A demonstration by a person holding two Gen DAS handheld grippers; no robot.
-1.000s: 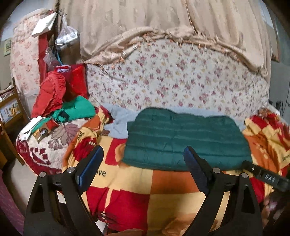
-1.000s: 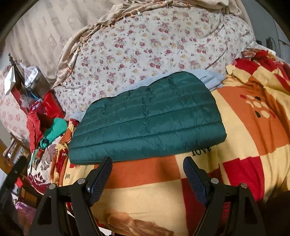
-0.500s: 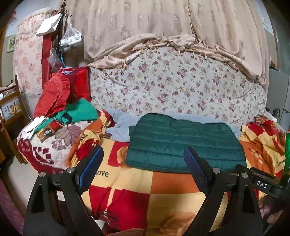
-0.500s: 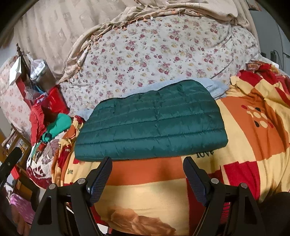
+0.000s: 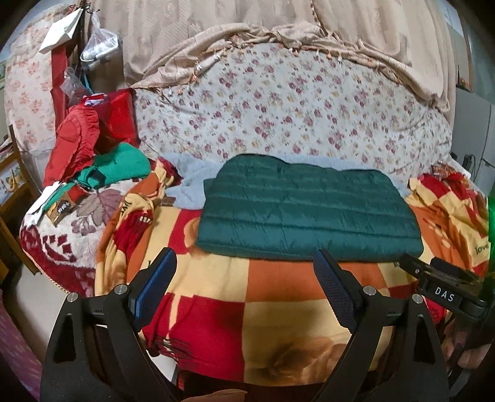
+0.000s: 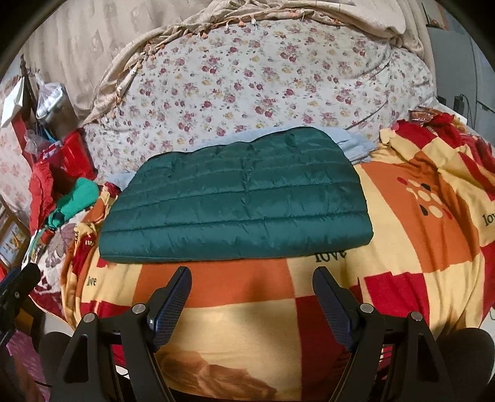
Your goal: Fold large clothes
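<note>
Folded dark green quilted jacket [image 5: 309, 213] lying flat in a neat rectangle on a bed, on a checked blanket [image 5: 272, 297] of red, orange and cream; far edge of the jacket resting on a pale blue cloth [image 5: 191, 182], itself against a large floral-covered bundle [image 5: 278, 105]; beige curtain [image 5: 247, 18] behind, draped over the top of the bundle.

Left gripper [image 5: 244, 290] near the viewer, jaws spread wide and released, holding nothing, hovering over the blanket just short of the jacket's near edge; right gripper [image 6: 252, 301] likewise spread wide and released, nothing between its fingers, above the blanket just near of the jacket [image 6: 238, 198]; part of the right gripper's black body visible at the right edge of the left view, labelled "DAS".

At far left, a heap of red garments [image 5: 77, 139] with a bright green garment [image 5: 123, 160] just beside it, on a cream and maroon leaf-patterned blanket [image 5: 62, 228]; clear plastic bag [image 5: 99, 46] hanging above.
</note>
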